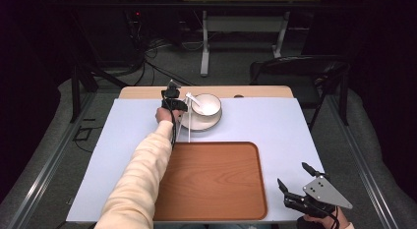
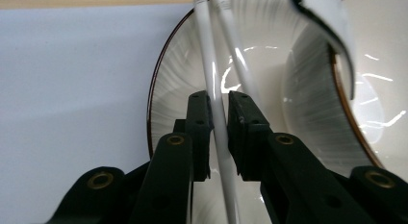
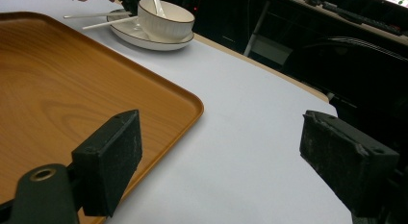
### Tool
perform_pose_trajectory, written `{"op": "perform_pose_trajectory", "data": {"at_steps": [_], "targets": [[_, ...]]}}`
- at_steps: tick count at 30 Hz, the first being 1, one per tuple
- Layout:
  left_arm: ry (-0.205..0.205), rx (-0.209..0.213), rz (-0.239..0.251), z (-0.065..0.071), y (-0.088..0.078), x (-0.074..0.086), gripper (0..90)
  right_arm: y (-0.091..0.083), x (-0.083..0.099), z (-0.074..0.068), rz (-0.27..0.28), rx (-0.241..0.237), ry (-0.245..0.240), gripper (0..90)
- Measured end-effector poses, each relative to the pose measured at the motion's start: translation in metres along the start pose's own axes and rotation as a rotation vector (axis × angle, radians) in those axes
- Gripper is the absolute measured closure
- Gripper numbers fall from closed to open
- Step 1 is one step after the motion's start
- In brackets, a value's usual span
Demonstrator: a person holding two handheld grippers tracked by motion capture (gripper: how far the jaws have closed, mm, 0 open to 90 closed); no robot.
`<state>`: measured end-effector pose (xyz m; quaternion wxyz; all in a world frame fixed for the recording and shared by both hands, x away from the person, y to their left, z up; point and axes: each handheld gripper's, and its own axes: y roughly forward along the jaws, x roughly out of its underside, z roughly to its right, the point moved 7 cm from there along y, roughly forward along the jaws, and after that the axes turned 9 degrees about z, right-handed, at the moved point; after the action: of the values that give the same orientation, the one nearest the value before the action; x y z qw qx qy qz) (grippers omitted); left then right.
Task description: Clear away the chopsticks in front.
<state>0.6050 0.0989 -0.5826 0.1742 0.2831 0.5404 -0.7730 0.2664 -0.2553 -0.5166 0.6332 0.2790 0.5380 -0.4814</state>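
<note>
Dark workshop clutter rings a table (image 1: 88, 155) under a pale blue mat, a wooden tray (image 1: 211, 182) at its near edge. At left, a cream-sleeved arm reaches to the far side, where the left gripper (image 1: 178, 105) is closed on one of two white chopsticks (image 2: 217, 116) lying across the rim of a plate (image 1: 196, 125); its pads pinch the stick at mid-length, the second chopstick (image 2: 235, 51) lying free just beside it. On the plate stands a bowl (image 1: 206, 105) with a white spoon (image 1: 193, 99) in it. At right, near the table's front corner, the right gripper (image 1: 295, 182) hangs wide open and empty, well apart from the dishes. Risk seems to lie in the thin, smooth stick: gripped at one point, it could swivel or slip when lifted. Its free end might also knock the loose chopstick off the rim, or catch the bowl and rattle the spoon.
</note>
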Motion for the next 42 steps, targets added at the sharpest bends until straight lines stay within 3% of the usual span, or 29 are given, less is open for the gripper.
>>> {"op": "perform_pose_trajectory", "data": {"at_steps": [6, 13, 25, 29, 36, 42], "targets": [[-0.026, -0.021, 0.01, -0.004, 0.002, 0.0, 83.4, 0.0, 0.0, 0.0, 0.003, 0.002, 0.002, 14.3], [-0.049, -0.015, 0.046, -0.009, -0.009, -0.006, 83.7, 0.0, 0.0, 0.0, 0.002, 0.002, 0.002, 14.3], [-0.045, 0.05, 0.128, -0.008, -0.057, -0.02, 83.7, 0.0, 0.0, 0.0, 0.002, 0.001, 0.0, 14.3], [-0.048, 0.068, 0.137, -0.008, -0.067, -0.018, 83.8, 0.0, 0.0, 0.0, 0.002, 0.003, 0.002, 14.3], [-0.032, 0.103, 0.184, -0.008, -0.106, -0.01, 83.8, 0.0, 0.0, 0.0, 0.004, 0.003, -0.003, 14.3], [-0.024, 0.138, 0.206, -0.007, -0.13, 0.005, 83.8, 0.0, 0.0, 0.0, 0.002, 0.003, -0.001, 14.3]]}}
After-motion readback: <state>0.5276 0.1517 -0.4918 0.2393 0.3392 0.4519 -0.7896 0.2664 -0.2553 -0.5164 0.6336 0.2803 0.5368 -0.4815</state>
